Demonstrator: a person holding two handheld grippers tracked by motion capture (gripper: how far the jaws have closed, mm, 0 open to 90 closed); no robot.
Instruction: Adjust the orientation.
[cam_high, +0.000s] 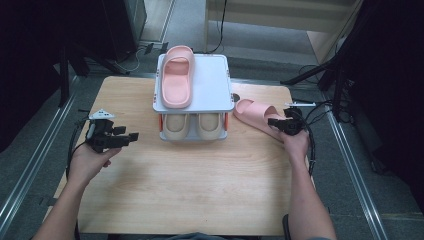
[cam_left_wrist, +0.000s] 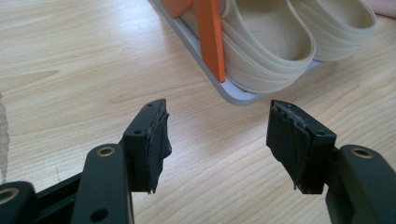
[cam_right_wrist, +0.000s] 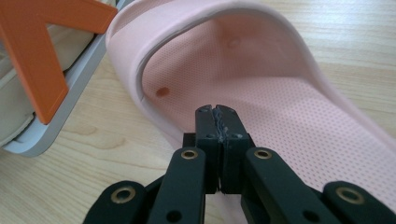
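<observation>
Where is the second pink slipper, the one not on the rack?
In the high view the pink slipper lies on the table, right of the rack, with the right gripper at its near edge.

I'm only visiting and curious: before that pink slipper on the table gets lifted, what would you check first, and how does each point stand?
1. Right claw on the loose slipper: jaws shut, whether they pinch its edge: cannot tell.
2. Free spot on the rack top, beside the other pink slipper: ok.
3. Left claw open and holding nothing: ok.
4. Left claw clear of the rack: ok.
5. Beige pair tucked on the lower shelf, out of the way: ok.
</observation>
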